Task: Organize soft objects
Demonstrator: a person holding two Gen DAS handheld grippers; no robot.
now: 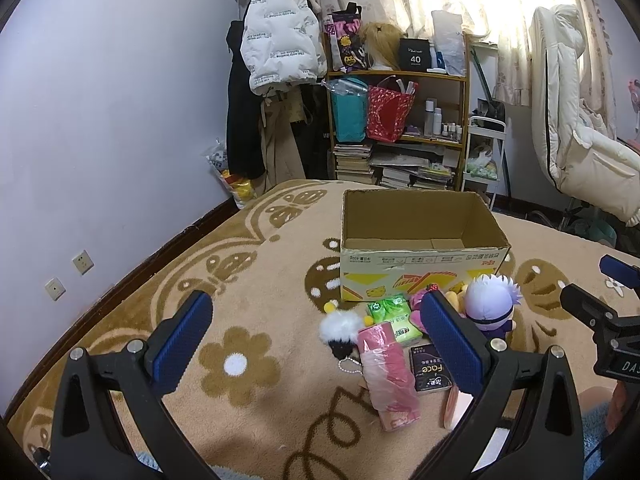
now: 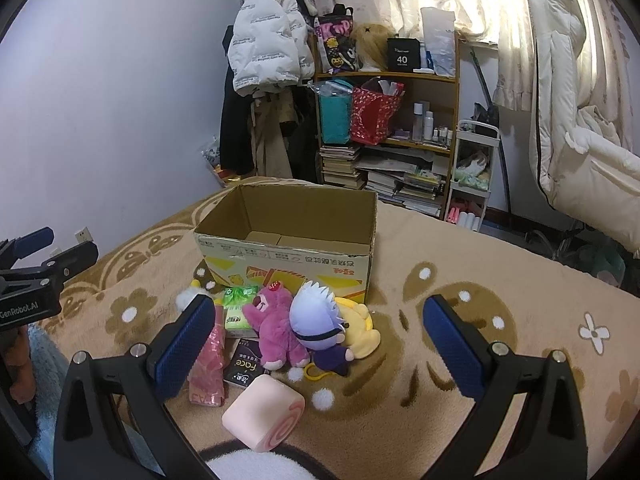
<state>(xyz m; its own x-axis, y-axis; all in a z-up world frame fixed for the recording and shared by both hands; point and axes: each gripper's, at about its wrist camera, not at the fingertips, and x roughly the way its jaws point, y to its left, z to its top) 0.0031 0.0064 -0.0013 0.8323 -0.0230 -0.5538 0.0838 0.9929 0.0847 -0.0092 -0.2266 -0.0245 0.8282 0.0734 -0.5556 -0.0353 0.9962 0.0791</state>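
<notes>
An open, empty cardboard box (image 1: 420, 276) (image 2: 288, 264) stands on the beige flowered blanket. In front of it lies a heap: a pink bear plush (image 2: 276, 328), a white-haired doll in purple (image 2: 320, 320) (image 1: 494, 304), a yellow plush (image 2: 360, 332), green tissue packs (image 2: 238, 308) (image 1: 394, 314), a pink wrapped pack (image 1: 386, 372) (image 2: 208, 364), a black "Face" pack (image 1: 434, 368) (image 2: 244, 368), a fluffy white keychain (image 1: 340, 330) and a pink roll-shaped cushion (image 2: 264, 416). My left gripper (image 1: 316, 344) is open above the heap's left side. My right gripper (image 2: 320, 344) is open above the plushes. Both are empty.
A wooden shelf (image 1: 400, 120) with bags, books and bottles stands behind the bed, beside hanging coats (image 1: 276, 40). A white quilt (image 2: 580, 120) hangs at the right by the curtain. The purple wall (image 1: 100, 120) runs along the left bed edge.
</notes>
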